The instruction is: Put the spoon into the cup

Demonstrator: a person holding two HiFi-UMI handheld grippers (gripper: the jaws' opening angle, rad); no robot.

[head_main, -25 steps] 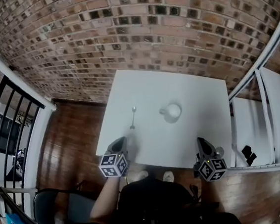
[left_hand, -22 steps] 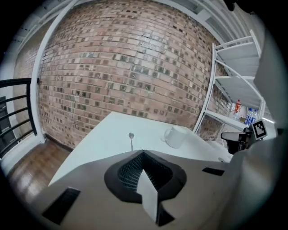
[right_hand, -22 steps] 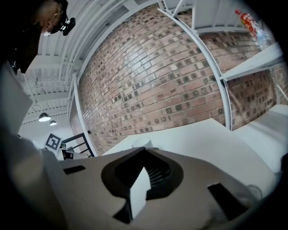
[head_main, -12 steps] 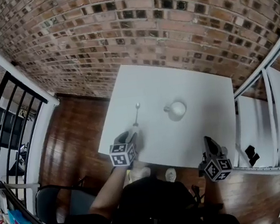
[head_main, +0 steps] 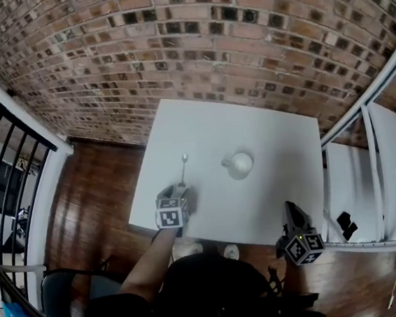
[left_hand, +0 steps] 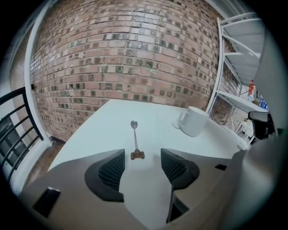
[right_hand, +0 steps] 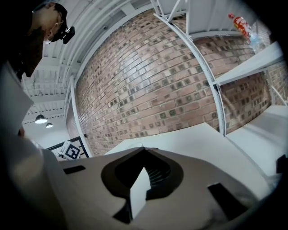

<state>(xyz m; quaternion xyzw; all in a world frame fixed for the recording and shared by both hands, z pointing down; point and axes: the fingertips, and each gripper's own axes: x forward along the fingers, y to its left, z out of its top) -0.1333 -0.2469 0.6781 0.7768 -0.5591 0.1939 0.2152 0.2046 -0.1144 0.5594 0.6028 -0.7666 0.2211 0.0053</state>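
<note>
A thin metal spoon [head_main: 183, 168] lies flat on the white table [head_main: 265, 129], its bowl pointing away from me. A white cup [head_main: 241, 162] stands upright to its right, handle toward the spoon. My left gripper [head_main: 180, 191] sits low over the table just behind the spoon's handle. In the left gripper view its jaws [left_hand: 143, 164] are opening wide, with bare table between them and the spoon [left_hand: 135, 137] just ahead of the tips, untouched. The cup [left_hand: 194, 121] stands further off to the right. My right gripper [head_main: 292, 215] hovers at the table's near right edge, its jaws [right_hand: 144, 150] together and empty.
White shelving [head_main: 389, 169] with a few colourful items runs along the right of the table. A black railing [head_main: 10, 174] and a wooden floor lie to the left, a brick wall behind. A dark chair [head_main: 64, 295] stands at lower left.
My left gripper has moved forward from the table's near edge and lower, up to the spoon's handle. The right gripper has stayed where it was.
</note>
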